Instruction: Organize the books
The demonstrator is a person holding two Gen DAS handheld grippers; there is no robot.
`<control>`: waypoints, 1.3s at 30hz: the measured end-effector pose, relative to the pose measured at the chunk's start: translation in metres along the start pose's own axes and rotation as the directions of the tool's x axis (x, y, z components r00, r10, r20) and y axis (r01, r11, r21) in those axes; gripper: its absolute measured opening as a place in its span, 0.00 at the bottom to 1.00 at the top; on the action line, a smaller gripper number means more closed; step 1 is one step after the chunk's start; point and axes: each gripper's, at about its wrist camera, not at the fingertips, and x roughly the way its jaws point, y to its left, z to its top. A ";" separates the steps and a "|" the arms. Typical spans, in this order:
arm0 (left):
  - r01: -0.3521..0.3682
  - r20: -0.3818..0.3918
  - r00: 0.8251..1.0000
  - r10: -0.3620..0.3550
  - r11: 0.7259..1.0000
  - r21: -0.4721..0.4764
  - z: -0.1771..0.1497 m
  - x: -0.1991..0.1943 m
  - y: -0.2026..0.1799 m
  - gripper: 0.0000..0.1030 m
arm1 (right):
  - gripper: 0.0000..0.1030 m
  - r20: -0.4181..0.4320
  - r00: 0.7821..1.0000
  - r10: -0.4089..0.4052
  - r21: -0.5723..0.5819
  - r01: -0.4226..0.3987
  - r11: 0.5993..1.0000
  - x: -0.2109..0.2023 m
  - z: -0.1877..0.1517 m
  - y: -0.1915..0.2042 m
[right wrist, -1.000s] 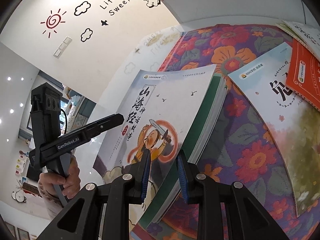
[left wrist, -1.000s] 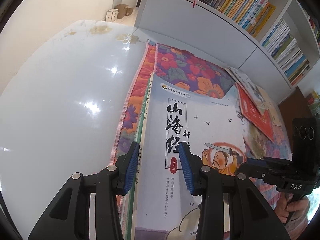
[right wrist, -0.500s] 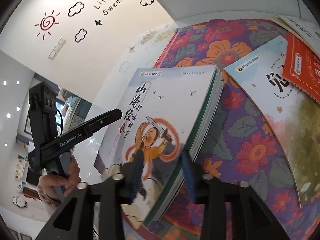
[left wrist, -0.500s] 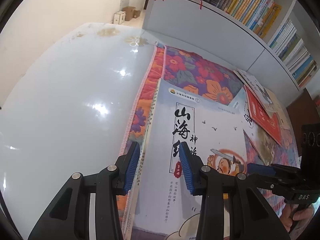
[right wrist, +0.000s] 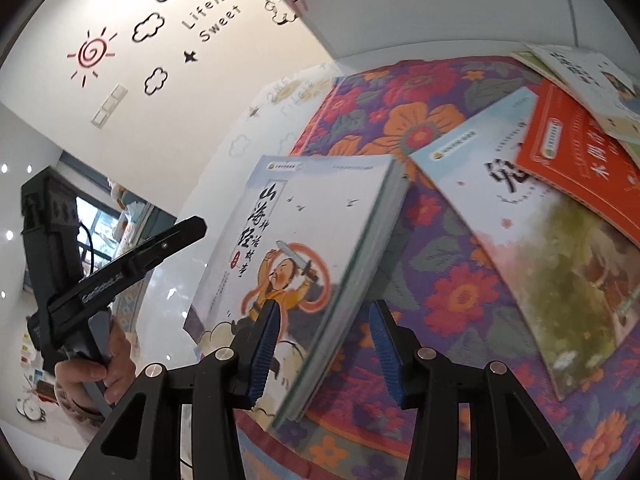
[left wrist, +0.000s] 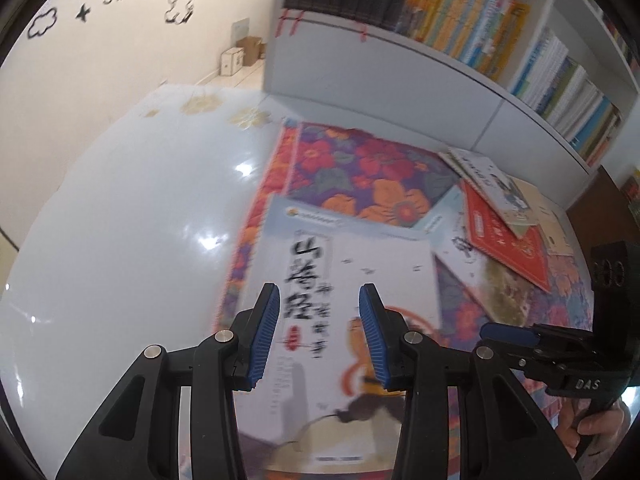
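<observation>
**Books: white-cover stack lies loose between open jaws, slip risk at near corner**

Open room: the white table [left wrist: 120, 240] lies bare and glossy to the left. The bookshelf [left wrist: 400, 72] walls off the far side. The floral cloth [left wrist: 360, 168] covers the right part of the table, and its far half is free.

White-cover stack [right wrist: 304, 232]: rests on the cloth by its left border. Its edge shows layers, so it is probably several thin volumes.

Crowding: the pale-blue book [right wrist: 500, 208] lies just beside the stack's far right corner. The red book [right wrist: 572, 152] overlaps the pale-blue one.

Right gripper [right wrist: 324, 348]: jaws fairly wide, straddling the stack's near right edge. The pads are not pressing.

Left gripper [left wrist: 316, 336]: narrow gap, empty, above the cover.

Risks:
- A pinch at one corner could fan the layers or swing the stack.
- A push rightward would snag the pale-blue book.
- A push leftward would send the stack sliding on the gloss.
</observation>
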 end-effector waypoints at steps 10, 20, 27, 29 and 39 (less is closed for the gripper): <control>0.080 -0.002 0.997 -0.080 0.994 0.068 0.006 0.008 -0.078 0.38 | 0.44 0.066 0.998 -0.025 0.074 0.020 0.997 -0.054 -0.006 -0.051; 0.180 -0.038 0.984 -0.176 0.973 0.143 -0.001 0.040 -0.179 0.38 | 0.44 0.186 0.978 -0.095 0.248 0.047 0.968 -0.142 -0.021 -0.162; 0.288 -0.130 0.954 -0.269 0.943 0.168 -0.034 0.084 -0.251 0.38 | 0.44 0.329 0.932 -0.155 0.471 -0.020 0.882 -0.218 -0.035 -0.285; 0.310 -0.150 0.946 -0.287 0.937 0.164 -0.043 0.095 -0.264 0.38 | 0.44 0.363 0.916 -0.170 0.543 -0.060 0.837 -0.235 -0.039 -0.326; 0.317 -0.151 0.945 -0.290 0.926 0.205 -0.075 0.125 -0.276 0.38 | 0.44 0.355 0.899 -0.257 0.650 -0.040 0.759 -0.249 -0.013 -0.418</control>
